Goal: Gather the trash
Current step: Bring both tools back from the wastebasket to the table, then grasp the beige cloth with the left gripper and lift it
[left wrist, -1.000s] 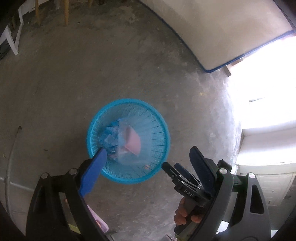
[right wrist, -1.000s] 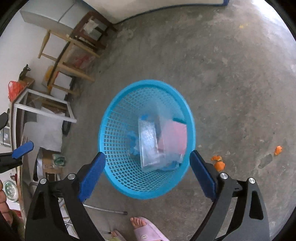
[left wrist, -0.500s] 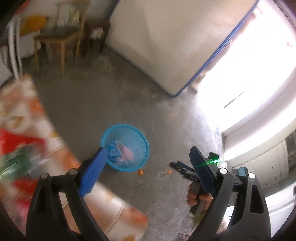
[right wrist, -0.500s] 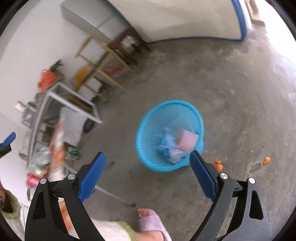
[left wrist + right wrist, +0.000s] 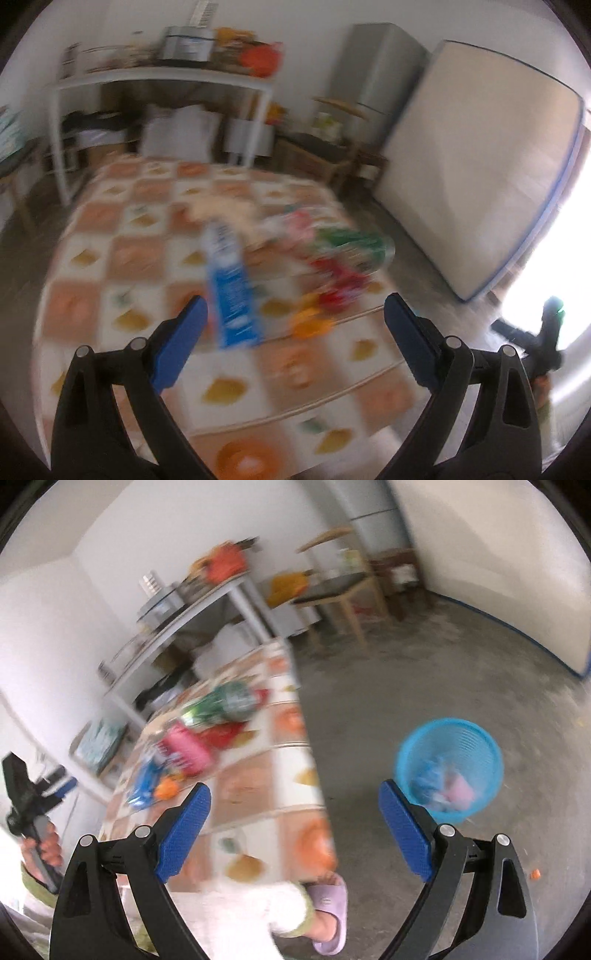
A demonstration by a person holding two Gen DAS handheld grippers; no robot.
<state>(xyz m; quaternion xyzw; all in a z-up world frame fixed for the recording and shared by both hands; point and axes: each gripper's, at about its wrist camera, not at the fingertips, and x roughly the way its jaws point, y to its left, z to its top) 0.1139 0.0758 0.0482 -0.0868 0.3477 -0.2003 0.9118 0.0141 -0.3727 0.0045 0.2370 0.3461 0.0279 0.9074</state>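
Blurred wrappers (image 5: 332, 258) on checked tablecloth (image 5: 110, 258) (labels unreadable); jaws of both grippers wide, empty.

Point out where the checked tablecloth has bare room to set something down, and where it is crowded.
The near edge of the tablecloth, in front of the open left gripper, and its far left corner look bare. The crowded part is the middle to right side: the blue carton, the green wrapper, red packets and an orange piece. Blur hides small litter.
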